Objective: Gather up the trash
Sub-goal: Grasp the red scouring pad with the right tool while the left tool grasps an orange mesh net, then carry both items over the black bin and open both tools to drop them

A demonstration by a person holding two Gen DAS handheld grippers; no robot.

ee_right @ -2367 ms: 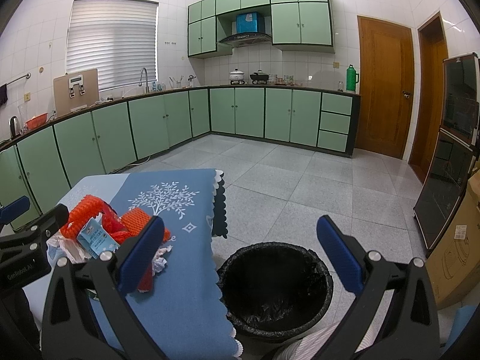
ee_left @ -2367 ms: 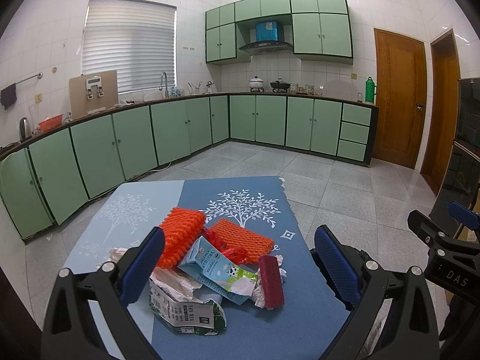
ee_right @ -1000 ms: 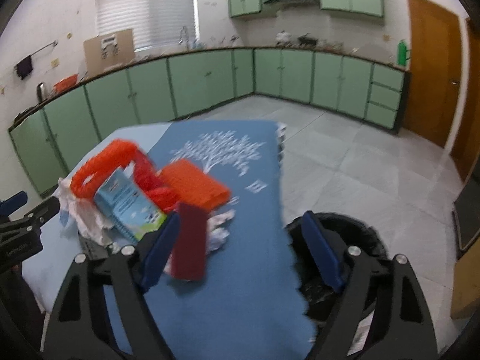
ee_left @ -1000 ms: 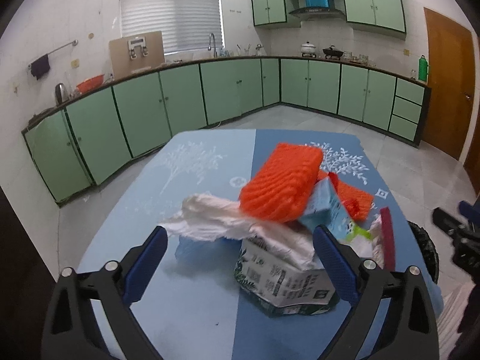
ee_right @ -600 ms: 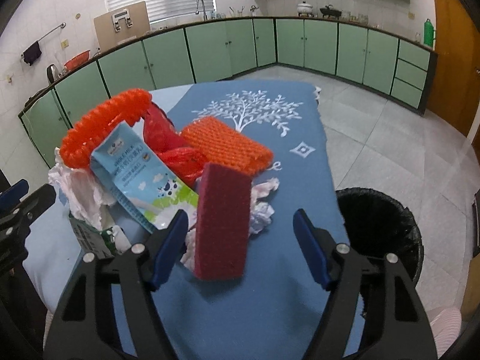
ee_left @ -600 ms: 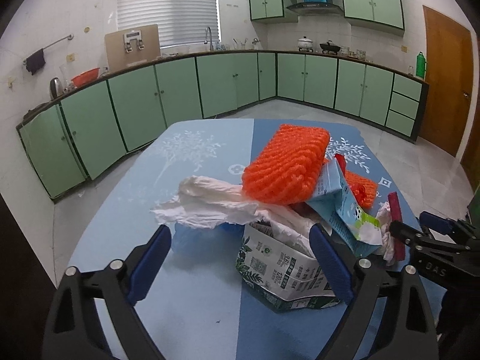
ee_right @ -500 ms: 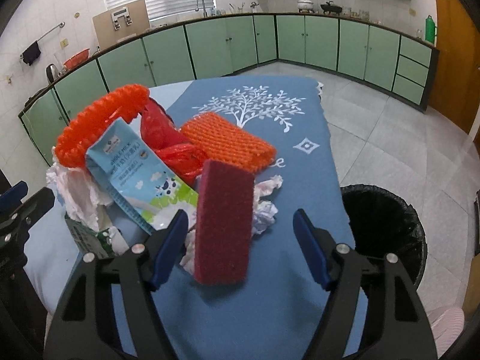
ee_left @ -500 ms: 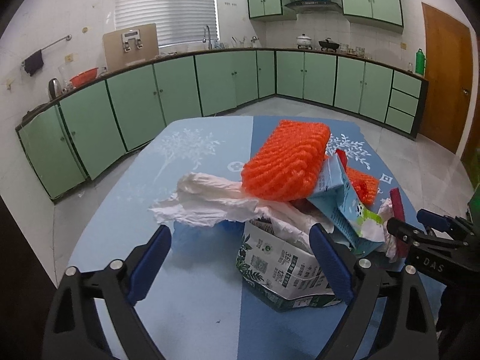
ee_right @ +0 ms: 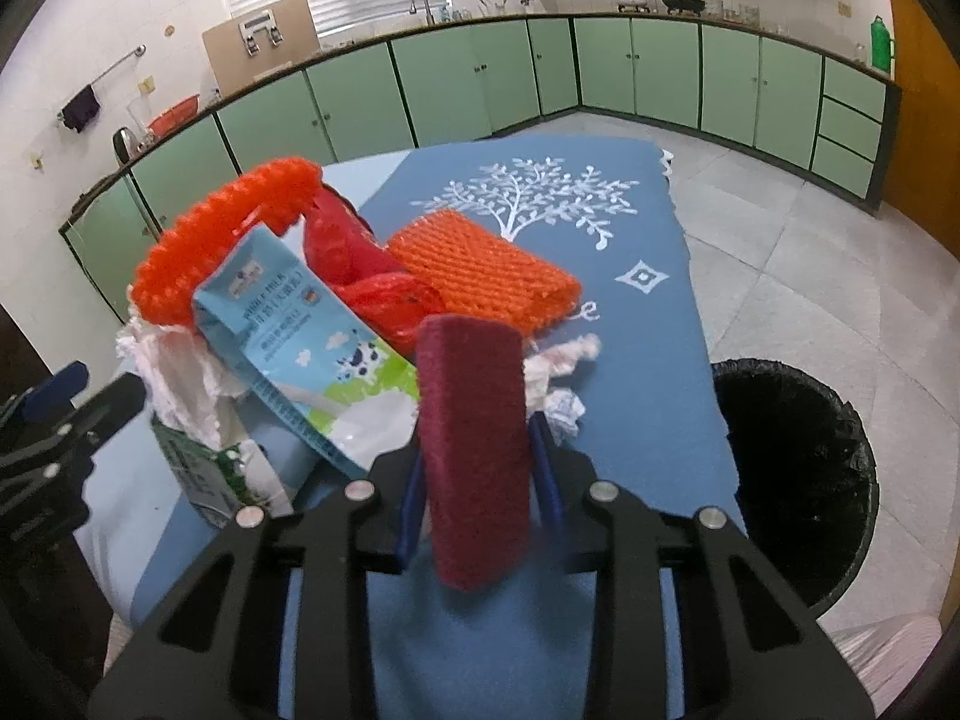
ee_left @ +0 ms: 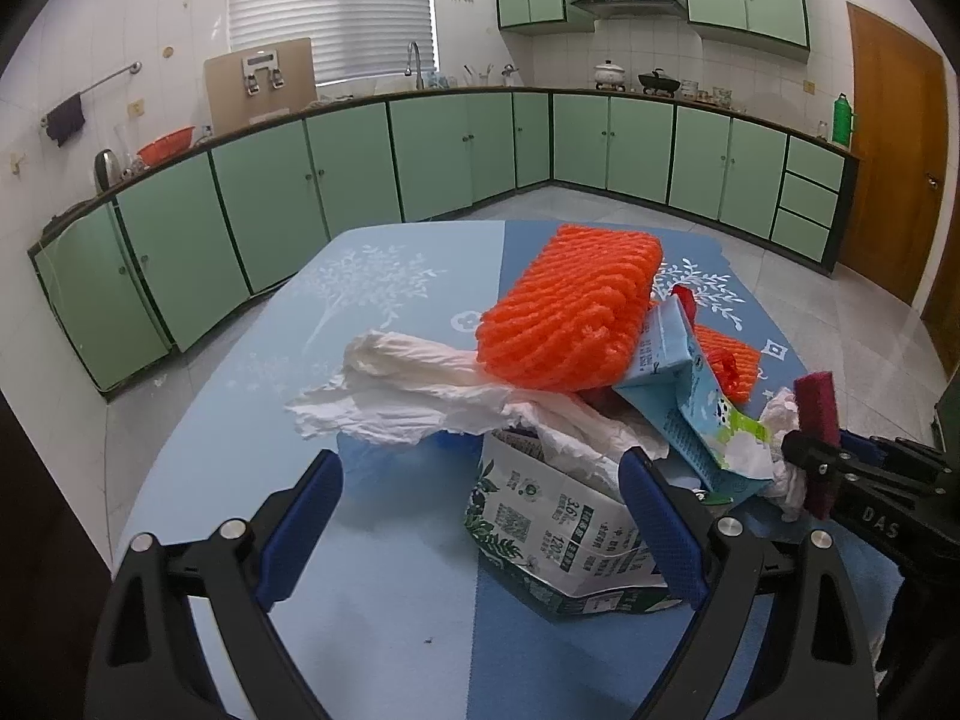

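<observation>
A pile of trash lies on the blue tablecloth (ee_right: 636, 360). An upright maroon sponge (ee_right: 471, 420) stands at the pile's near edge. My right gripper (ee_right: 480, 474) is closing on it, and its blue pads touch both sides of the sponge. The same sponge (ee_left: 815, 414) and right gripper (ee_left: 840, 471) show at the right of the left wrist view. My left gripper (ee_left: 480, 522) stands open before a crushed green-and-white carton (ee_left: 558, 528), apart from it. On the pile sit an orange foam net (ee_left: 570, 312), a blue milk carton (ee_right: 300, 324) and white crumpled plastic (ee_left: 408, 390).
A black-lined trash bin (ee_right: 780, 369) stands on the floor just right of the table edge. A second orange net (ee_right: 480, 270) and a red bag (ee_right: 360, 276) lie behind the sponge. Green kitchen cabinets (ee_left: 456, 156) line the far walls.
The right gripper's jaws have come in from wide apart onto the maroon sponge. The left gripper has stayed open and in place before the pile.
</observation>
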